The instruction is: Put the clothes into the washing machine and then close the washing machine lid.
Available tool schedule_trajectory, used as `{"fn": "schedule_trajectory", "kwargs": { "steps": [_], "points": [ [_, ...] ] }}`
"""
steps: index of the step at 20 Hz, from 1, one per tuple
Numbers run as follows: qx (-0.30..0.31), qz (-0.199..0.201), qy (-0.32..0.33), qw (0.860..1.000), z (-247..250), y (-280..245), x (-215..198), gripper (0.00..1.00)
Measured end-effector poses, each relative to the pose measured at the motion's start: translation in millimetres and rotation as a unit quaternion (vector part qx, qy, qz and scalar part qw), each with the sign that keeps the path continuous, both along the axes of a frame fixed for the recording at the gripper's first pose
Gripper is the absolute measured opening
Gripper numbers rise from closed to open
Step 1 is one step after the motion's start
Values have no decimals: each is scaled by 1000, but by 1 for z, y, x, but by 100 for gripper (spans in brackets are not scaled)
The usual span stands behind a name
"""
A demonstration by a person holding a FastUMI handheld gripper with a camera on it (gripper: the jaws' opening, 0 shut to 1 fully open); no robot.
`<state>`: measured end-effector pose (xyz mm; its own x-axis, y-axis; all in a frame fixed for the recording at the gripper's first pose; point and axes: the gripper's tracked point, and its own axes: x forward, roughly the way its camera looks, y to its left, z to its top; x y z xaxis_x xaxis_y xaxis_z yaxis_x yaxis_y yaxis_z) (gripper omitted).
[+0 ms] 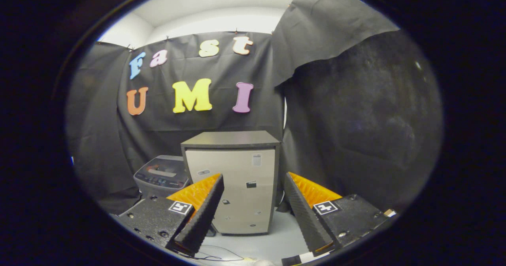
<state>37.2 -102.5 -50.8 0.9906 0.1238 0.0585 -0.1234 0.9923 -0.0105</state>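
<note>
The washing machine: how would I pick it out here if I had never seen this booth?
Start at the tall pale cabinet with a dark flat top, standing beyond the open gripper against the black cloth wall. Beside it, past one finger, sits the low grey washing machine. It is shorter than the cabinet, with rounded corners and a dark top panel.

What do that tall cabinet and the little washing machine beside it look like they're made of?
Cabinet: pale, smooth front with a soft sheen and a darker matte top slab, likely laminate or painted metal. Washing machine: grey moulded casing with rounded edges, probably plastic; its lid is down. The gripper is open, with the cabinet beyond its fingers.
</note>
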Motion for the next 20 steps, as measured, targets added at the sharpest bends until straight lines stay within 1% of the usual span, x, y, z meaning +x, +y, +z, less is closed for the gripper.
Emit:
{"fn": "schedule_trajectory", "kwargs": {
  "steps": [3, 7, 12, 20],
  "points": [
    [-9, 25, 5, 1000, -9, 11, -13, 97],
    [-11, 36, 13, 999, -17, 14, -22, 97],
    [-9, 30, 23, 999, -22, 5, -25, 97],
    [-3, 29, 17, 999, -18, -1, -32, 97]
  ]
}}
